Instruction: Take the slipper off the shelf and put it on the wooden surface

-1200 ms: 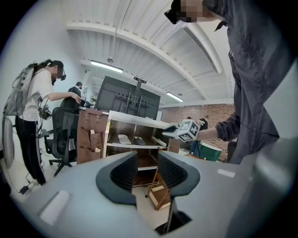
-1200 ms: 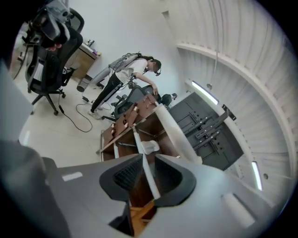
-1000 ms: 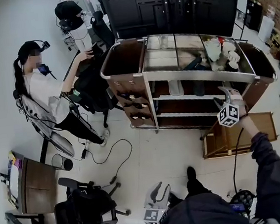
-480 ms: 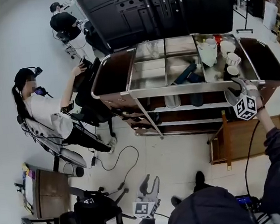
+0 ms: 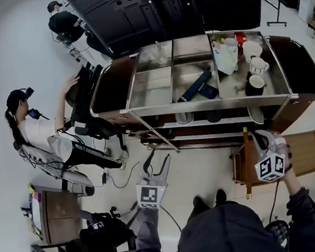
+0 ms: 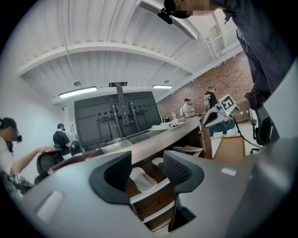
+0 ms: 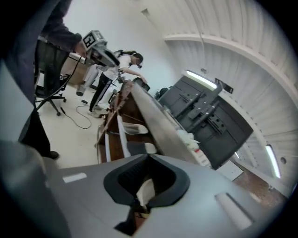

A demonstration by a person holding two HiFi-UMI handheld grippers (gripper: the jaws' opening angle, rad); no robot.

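A white slipper (image 5: 255, 115) lies at the right end of the cart's upper shelf (image 5: 232, 121). My right gripper (image 5: 262, 135) points up at it from just below. In the right gripper view a pale slipper edge (image 7: 145, 188) sits pinched between the jaws, which are closing on it. The wooden surface (image 5: 304, 152) is a low table right under that hand. Another white slipper (image 5: 184, 117) and a dark one (image 5: 213, 115) rest further left on the shelf. My left gripper (image 5: 157, 160) hovers open over the floor, nothing held; a white slipper (image 6: 141, 180) shows on the shelf beyond its jaws.
The cart's steel top (image 5: 159, 86) carries mugs (image 5: 255, 84), a jug (image 5: 225, 54) and dark boxes (image 5: 195, 85). A seated person (image 5: 38, 132) is at the left, a desk (image 5: 44, 215) and office chair (image 5: 102, 237) at lower left. A cable (image 5: 121, 179) trails on the floor.
My right gripper came down from the cart's top right corner to shelf level beside the wooden table. The left gripper rose and moved forward toward the cart.
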